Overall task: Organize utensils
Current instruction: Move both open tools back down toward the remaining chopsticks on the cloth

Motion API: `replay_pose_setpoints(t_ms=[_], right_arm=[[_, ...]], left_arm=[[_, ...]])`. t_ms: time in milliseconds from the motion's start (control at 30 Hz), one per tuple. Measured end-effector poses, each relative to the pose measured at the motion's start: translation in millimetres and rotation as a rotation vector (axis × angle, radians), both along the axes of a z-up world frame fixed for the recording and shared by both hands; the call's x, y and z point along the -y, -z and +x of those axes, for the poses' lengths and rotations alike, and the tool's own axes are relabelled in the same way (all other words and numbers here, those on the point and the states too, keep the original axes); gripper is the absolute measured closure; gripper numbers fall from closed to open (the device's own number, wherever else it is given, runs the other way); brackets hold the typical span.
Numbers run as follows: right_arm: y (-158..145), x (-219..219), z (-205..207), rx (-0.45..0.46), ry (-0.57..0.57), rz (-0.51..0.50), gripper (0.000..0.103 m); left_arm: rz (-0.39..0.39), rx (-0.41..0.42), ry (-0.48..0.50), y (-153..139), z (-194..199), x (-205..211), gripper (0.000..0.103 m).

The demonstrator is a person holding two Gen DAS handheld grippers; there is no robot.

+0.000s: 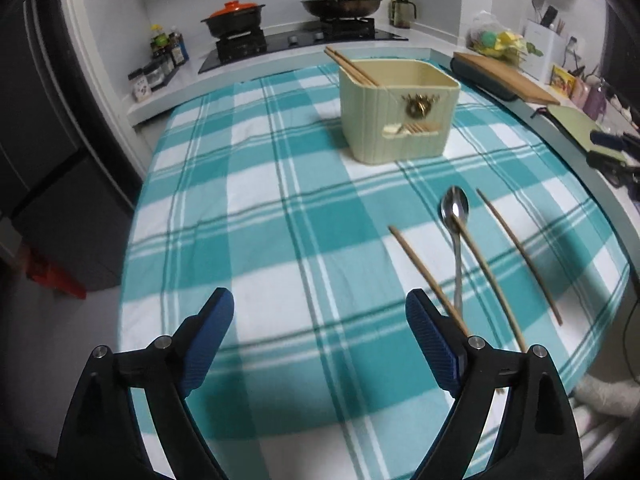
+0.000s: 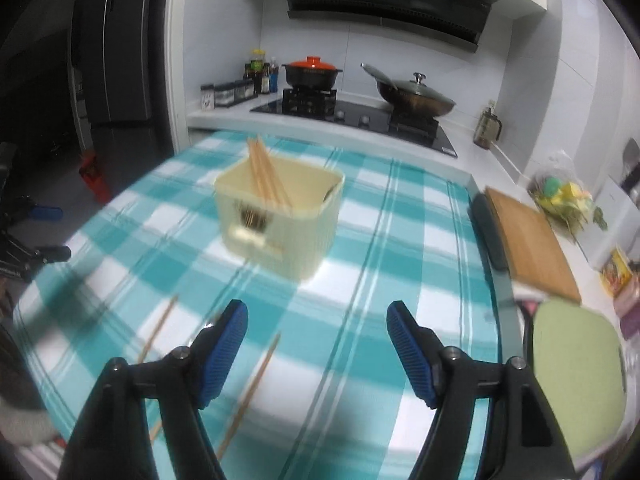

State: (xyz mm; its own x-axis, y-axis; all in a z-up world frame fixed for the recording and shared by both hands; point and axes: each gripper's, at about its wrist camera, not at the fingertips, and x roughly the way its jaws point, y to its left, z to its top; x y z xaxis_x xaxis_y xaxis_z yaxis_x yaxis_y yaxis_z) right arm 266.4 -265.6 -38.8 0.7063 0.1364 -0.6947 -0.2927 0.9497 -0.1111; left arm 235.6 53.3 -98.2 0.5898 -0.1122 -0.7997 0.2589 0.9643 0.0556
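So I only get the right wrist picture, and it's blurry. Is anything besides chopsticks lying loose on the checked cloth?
Observer: Yes, the left wrist view shows a metal spoon lying among them.
Operator: Is it touching any of them?
Observer: One chopstick lies across it, just below the bowl of the spoon.
Operator: And is the other gripper holding anything?
Observer: No, the left gripper is open with nothing between its fingers.

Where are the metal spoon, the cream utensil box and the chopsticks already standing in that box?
metal spoon (image 1: pixel 455 205), left wrist view, on its bowl.
cream utensil box (image 1: pixel 394 92), left wrist view, on its front wall.
chopsticks in the box (image 2: pixel 267 178), right wrist view, on the shafts above the rim.
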Motion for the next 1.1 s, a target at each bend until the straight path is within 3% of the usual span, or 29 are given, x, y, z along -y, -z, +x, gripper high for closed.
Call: replay_pose_setpoints(t_ms=[167, 267, 333, 467, 567, 933, 1100], right_arm=[[70, 7, -90, -0.029, 0.130, 0.086, 0.029], [102, 5, -122, -0.035, 0.227, 0.134, 0.029], [114, 2, -133, -0.072, 0.233, 0.149, 0.030], [109, -5, -141, -0.035, 0.223, 0.116, 0.032], [105, -11, -139, -0.018, 0.208, 0.110, 0.039], [126, -29, -125, -0.070, 0.171, 0.094, 0.043], [120, -28, -121, -0.074, 0.173, 0.098, 0.043]], left_arm=[[-0.172, -0.038, -0.088, 42, -52, 8, 0.014], [-0.240, -0.050, -0.117, 54, -68, 20, 0.014], [-0.260, -0.062, -0.111, 58, -75, 27, 0.014], [-0.210, -0.032, -0.096, 61, -85, 44, 0.014], [-0.225, -0.042, -0.101, 65, -83, 48, 0.014], [-0.146, 0.001, -0.043, 68, -54, 67, 0.014], [-0.204, -0.029, -0.087, 72, -40, 64, 0.014]])
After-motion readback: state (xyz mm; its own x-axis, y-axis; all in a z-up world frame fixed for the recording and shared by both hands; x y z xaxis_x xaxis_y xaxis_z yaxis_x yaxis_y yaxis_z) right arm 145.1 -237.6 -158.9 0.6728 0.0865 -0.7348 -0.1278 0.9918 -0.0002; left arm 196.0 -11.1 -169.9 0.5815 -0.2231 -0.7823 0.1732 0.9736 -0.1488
